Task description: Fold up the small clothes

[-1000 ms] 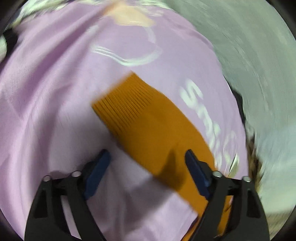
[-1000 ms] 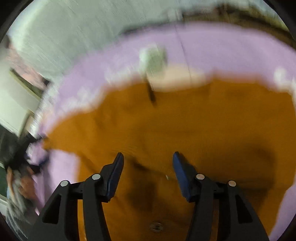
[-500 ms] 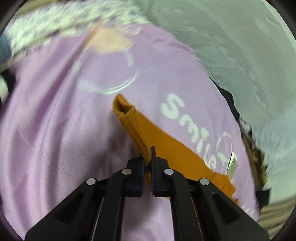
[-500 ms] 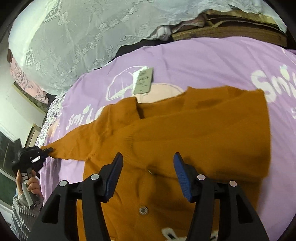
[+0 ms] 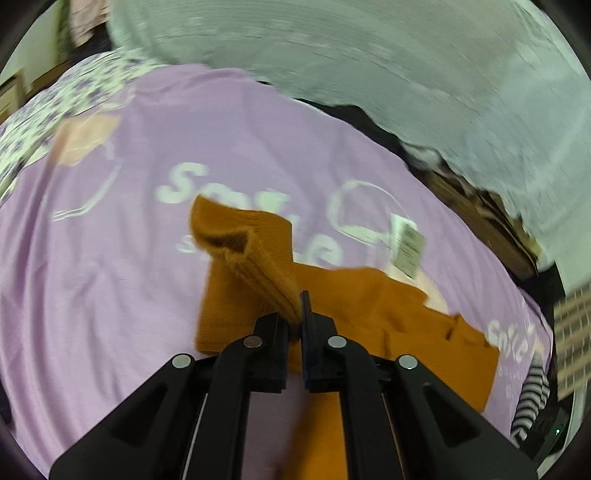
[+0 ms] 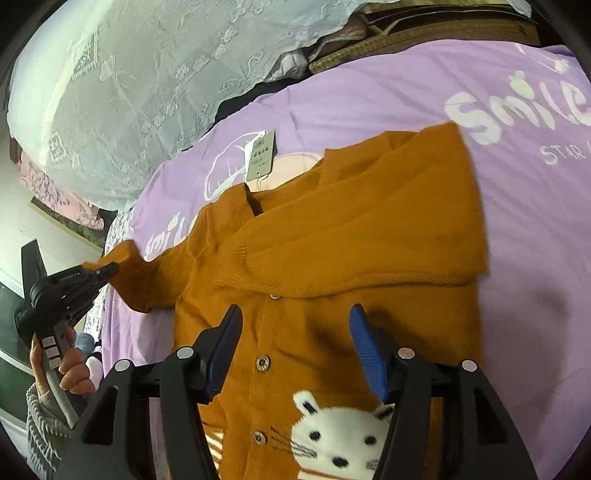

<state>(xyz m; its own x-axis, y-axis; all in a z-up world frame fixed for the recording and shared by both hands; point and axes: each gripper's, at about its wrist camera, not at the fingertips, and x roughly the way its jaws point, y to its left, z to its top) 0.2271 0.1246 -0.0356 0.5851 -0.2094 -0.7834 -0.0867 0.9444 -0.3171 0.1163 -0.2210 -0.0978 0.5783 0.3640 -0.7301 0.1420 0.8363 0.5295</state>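
Note:
An orange knit cardigan (image 6: 332, 258) with buttons and a white cat face lies on a purple sheet (image 6: 517, 229). Its right sleeve lies folded across the chest. My left gripper (image 5: 297, 314) is shut on the ribbed cuff of the left sleeve (image 5: 255, 258) and holds it lifted off the sheet; it also shows in the right wrist view (image 6: 107, 271) at the left. My right gripper (image 6: 295, 343) is open and empty, hovering over the cardigan's button line above the cat face (image 6: 340, 435). A paper tag (image 6: 260, 157) hangs at the collar.
The purple sheet (image 5: 92, 295) carries white "Smile" print. White lace fabric (image 6: 147, 74) drapes behind the bed, with brown bedding (image 6: 424, 33) at the back. A floral cloth (image 5: 55, 103) lies at the far left. A striped item (image 5: 532, 398) sits at the right edge.
My left gripper closed on the sleeve cuff, lifted it, and swung it toward the cardigan body. My right gripper stayed open and drew back toward the cardigan's hem.

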